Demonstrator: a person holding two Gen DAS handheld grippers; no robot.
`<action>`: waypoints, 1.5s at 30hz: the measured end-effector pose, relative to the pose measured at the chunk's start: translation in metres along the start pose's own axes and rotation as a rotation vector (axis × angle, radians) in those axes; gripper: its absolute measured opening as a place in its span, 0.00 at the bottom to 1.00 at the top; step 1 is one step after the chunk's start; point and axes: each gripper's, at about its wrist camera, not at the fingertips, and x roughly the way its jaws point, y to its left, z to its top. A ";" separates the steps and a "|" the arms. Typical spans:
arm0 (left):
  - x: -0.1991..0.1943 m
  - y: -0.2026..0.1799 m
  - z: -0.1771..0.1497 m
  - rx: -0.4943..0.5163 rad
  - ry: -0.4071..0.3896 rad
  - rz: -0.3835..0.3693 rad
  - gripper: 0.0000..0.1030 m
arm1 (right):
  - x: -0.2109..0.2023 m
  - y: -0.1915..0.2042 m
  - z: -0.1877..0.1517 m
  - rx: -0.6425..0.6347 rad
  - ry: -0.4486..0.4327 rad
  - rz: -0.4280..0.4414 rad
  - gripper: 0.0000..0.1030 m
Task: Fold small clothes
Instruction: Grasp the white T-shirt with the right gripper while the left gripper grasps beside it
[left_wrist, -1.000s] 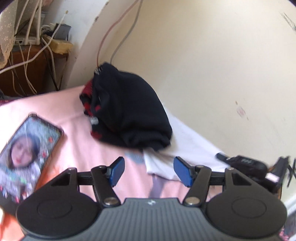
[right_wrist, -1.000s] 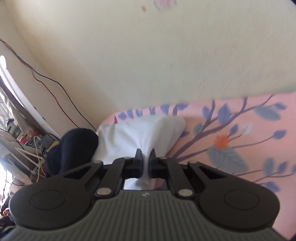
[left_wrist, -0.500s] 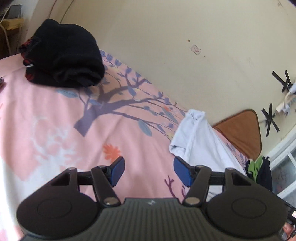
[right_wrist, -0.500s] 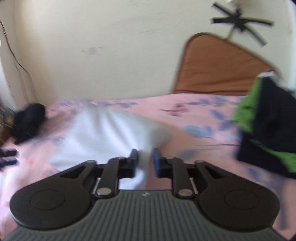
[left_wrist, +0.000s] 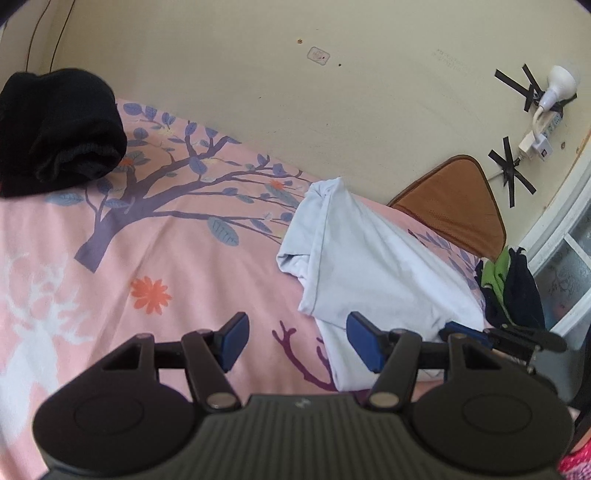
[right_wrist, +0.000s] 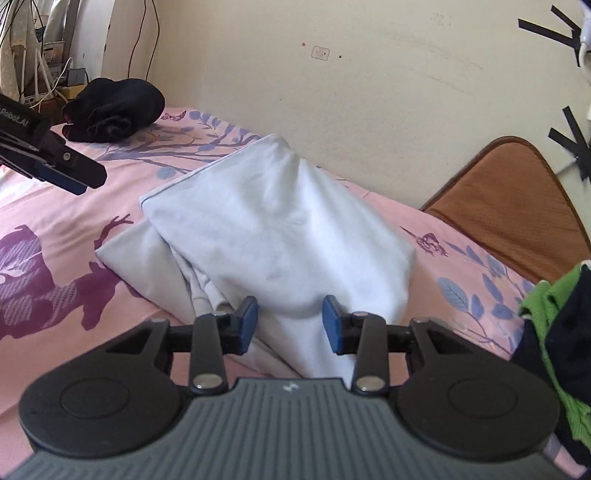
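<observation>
A pale blue-white garment lies loosely folded and rumpled on the pink patterned bed sheet; it also shows in the left wrist view. My right gripper is open, its blue pads on either side of the garment's near end, not closed on it. My left gripper is open and empty above the sheet, just left of the garment's near edge; one finger of it shows in the right wrist view. The right gripper's fingers show at the left wrist view's right edge.
A folded black garment lies at the far left of the bed by the wall, also in the right wrist view. A green and dark clothes pile sits at the right. A brown cushion leans by the wall.
My right gripper carried the pale garment from beside the black garment to the middle-right of the bed, then opened and let it go. My left gripper swung right with it, staying open.
</observation>
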 end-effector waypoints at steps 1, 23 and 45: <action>-0.002 -0.004 0.001 0.043 -0.011 0.012 0.57 | -0.003 -0.008 0.007 0.038 -0.021 -0.002 0.02; -0.002 -0.080 -0.009 0.651 -0.068 0.062 0.57 | -0.013 -0.027 0.036 0.226 -0.096 0.229 0.14; 0.032 -0.078 0.031 0.620 -0.034 0.030 0.06 | -0.057 -0.014 -0.014 0.172 -0.097 0.096 0.30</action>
